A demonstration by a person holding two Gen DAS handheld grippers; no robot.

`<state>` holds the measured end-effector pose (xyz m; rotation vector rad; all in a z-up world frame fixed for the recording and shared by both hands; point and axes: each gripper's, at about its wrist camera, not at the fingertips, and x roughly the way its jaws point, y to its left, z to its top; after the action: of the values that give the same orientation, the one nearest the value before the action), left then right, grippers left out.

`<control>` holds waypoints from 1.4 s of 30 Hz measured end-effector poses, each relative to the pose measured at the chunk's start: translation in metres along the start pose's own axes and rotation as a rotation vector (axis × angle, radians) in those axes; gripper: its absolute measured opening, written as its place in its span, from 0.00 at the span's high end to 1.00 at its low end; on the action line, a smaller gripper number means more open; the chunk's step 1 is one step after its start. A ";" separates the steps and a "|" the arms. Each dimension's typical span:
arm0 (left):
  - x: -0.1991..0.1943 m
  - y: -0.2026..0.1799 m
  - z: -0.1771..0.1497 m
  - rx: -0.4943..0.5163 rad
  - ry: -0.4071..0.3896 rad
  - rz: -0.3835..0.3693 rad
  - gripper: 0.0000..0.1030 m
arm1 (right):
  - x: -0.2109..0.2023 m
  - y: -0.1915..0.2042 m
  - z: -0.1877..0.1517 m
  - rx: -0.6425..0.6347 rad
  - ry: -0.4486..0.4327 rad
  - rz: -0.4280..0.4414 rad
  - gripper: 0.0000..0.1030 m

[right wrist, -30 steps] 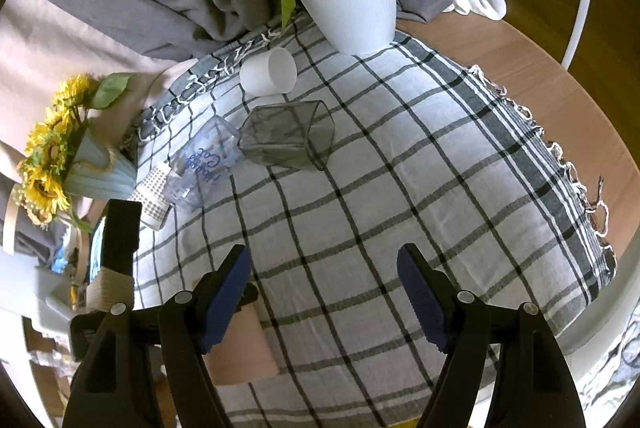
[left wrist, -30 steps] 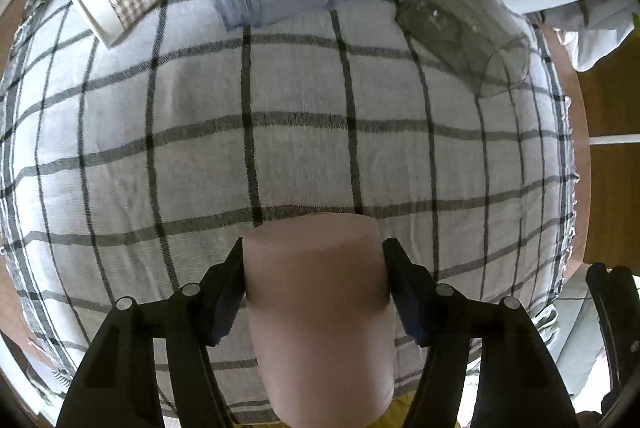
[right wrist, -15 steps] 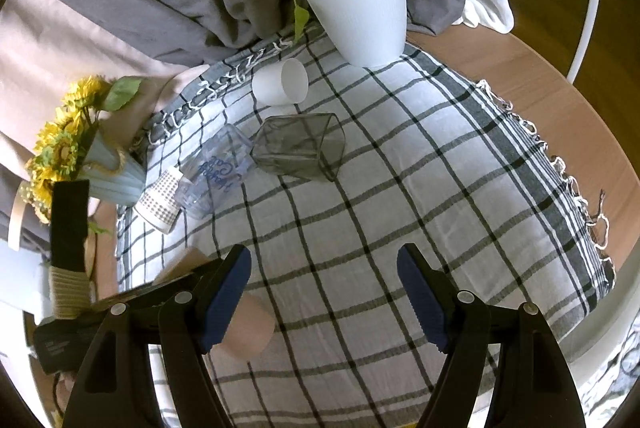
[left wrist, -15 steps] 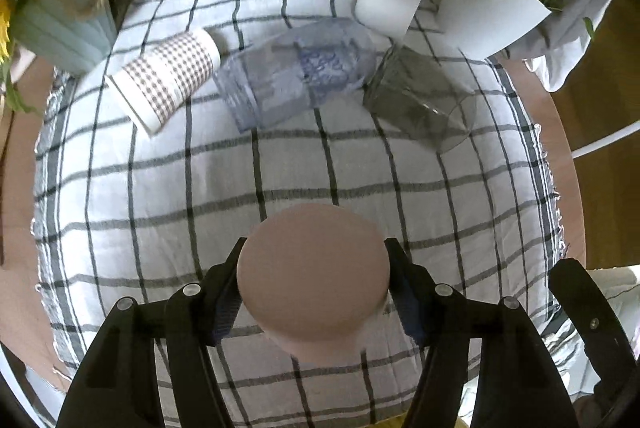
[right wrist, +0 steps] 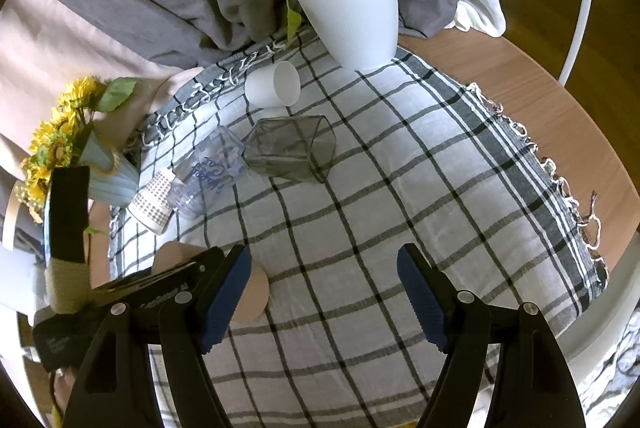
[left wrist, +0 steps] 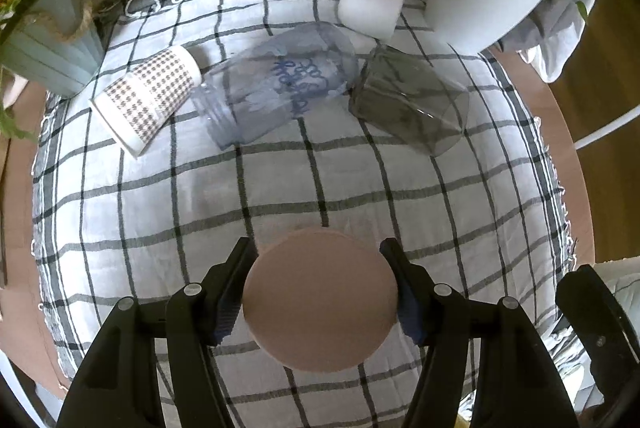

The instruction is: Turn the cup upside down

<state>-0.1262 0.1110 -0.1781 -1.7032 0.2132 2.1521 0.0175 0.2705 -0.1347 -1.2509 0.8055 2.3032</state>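
Note:
My left gripper (left wrist: 320, 292) is shut on a plain pink cup (left wrist: 320, 298), its blue pads pressing both sides. The cup's flat base faces the camera, so it points away from me over the checked cloth (left wrist: 320, 188). In the right wrist view the same cup (right wrist: 252, 292) shows at lower left, held in the left gripper (right wrist: 192, 276), tilted with its base toward the table's middle; I cannot tell whether it touches the cloth. My right gripper (right wrist: 324, 292) is open and empty above the near part of the cloth.
Several cups lie on their sides at the far end: a houndstooth paper cup (left wrist: 148, 100), a clear cup with blue writing (left wrist: 276, 88), a smoky grey glass (left wrist: 408, 108) and a white cup (left wrist: 372, 10). A white plant pot (right wrist: 352, 16) and a sunflower vase (right wrist: 100, 164) stand behind.
The left gripper has turned the pink cup from showing its side wall to showing its base, and pulled back, so more of the table is in view. The right gripper stayed open.

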 end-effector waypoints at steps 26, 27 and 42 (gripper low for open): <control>-0.088 0.016 -0.023 -0.085 -0.265 0.101 0.03 | -0.044 0.009 0.002 -0.058 -0.105 -0.056 0.18; -0.097 0.022 -0.028 -0.107 -0.295 0.112 0.02 | -0.049 0.011 0.002 -0.068 -0.119 -0.051 0.18; -0.187 0.058 -0.108 -0.204 -0.624 0.335 0.00 | -0.117 0.065 -0.024 -0.279 -0.328 0.058 0.13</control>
<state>-0.0160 -0.0180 -0.0326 -1.0539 0.1089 2.9209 0.0556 0.1974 -0.0269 -0.9216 0.4227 2.6420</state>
